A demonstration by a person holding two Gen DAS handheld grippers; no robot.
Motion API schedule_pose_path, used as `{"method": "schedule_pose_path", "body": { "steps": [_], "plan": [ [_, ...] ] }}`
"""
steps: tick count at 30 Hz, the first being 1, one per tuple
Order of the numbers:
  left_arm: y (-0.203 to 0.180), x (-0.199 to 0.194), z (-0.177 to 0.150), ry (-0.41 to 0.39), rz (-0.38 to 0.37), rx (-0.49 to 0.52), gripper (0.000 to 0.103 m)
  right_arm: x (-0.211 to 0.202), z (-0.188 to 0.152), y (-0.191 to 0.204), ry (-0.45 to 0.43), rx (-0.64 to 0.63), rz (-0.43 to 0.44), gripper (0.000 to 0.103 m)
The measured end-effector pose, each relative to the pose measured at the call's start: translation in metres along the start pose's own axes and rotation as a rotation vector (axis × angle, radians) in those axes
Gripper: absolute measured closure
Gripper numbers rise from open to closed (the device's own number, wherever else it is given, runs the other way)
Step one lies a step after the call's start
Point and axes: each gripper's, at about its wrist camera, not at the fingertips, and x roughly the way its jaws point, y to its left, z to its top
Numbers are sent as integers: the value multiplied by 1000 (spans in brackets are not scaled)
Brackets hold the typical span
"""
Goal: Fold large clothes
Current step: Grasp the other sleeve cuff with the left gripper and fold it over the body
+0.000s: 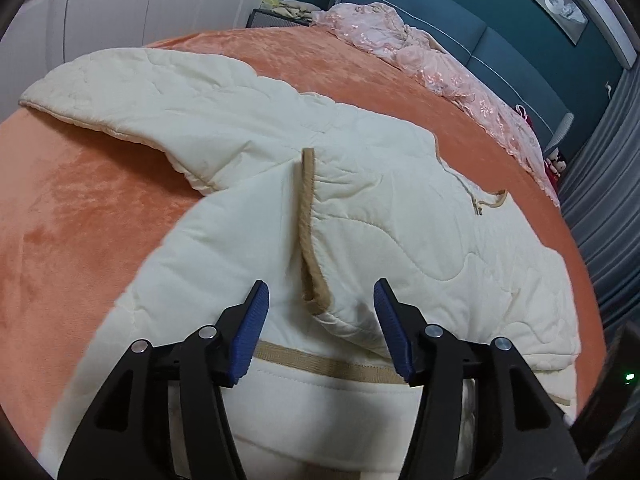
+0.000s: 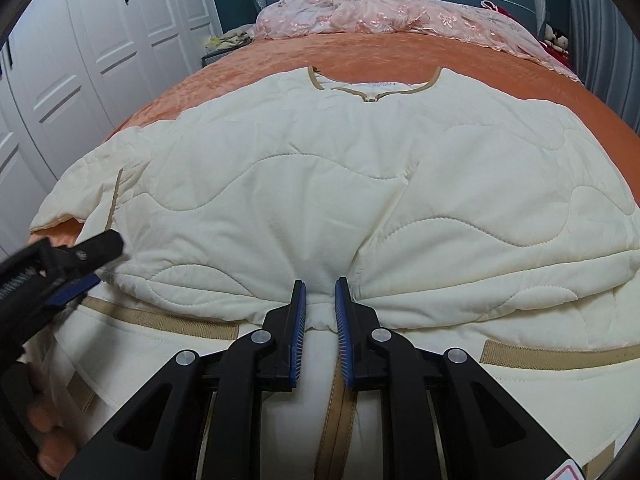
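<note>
Garment: cream quilted jacket with tan trim (image 2: 320,184) lies flat, neckline toward the headboard, sleeves spread sideways.
Room: orange plush bed cover (image 1: 80,220) bare beyond both sleeves.
Left tool (image 1: 320,300): fingers apart, nothing between.
Right tool (image 2: 320,300): clamped on a hem fold.

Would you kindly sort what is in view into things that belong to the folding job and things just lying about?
Belongs to the job:
- cream quilted jacket
- left gripper, jaws open
- right gripper, jaws pinching a fold of the jacket

Just lying about:
- orange bedspread
- pink lace fabric
- white wardrobe
</note>
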Motion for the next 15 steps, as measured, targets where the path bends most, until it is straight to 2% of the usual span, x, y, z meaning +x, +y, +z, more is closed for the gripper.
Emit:
{"method": "schedule_pose_path", "body": {
  "steps": [2, 3, 4, 6, 11, 15],
  "plan": [
    [19, -21, 14, -40, 6, -26, 39, 0, 0, 0, -5, -1, -1, 89],
    [32, -33, 24, -77, 21, -33, 30, 0, -1, 2, -8, -3, -4, 89],
    [47, -43, 36, -113, 42, -42, 21, -1, -2, 2, -11, -6, -7, 89],
    [82, -54, 63, -151, 89, -74, 12, -1, -3, 4, -17, -10, -15, 89],
    [192, -41, 133, -131, 203, -255, 12, -1, -5, 10, -29, -25, -37, 89],
    [265, -24, 164, -96, 249, -429, 16, -1, -6, 15, -37, -42, -62, 89]
  ]
}}
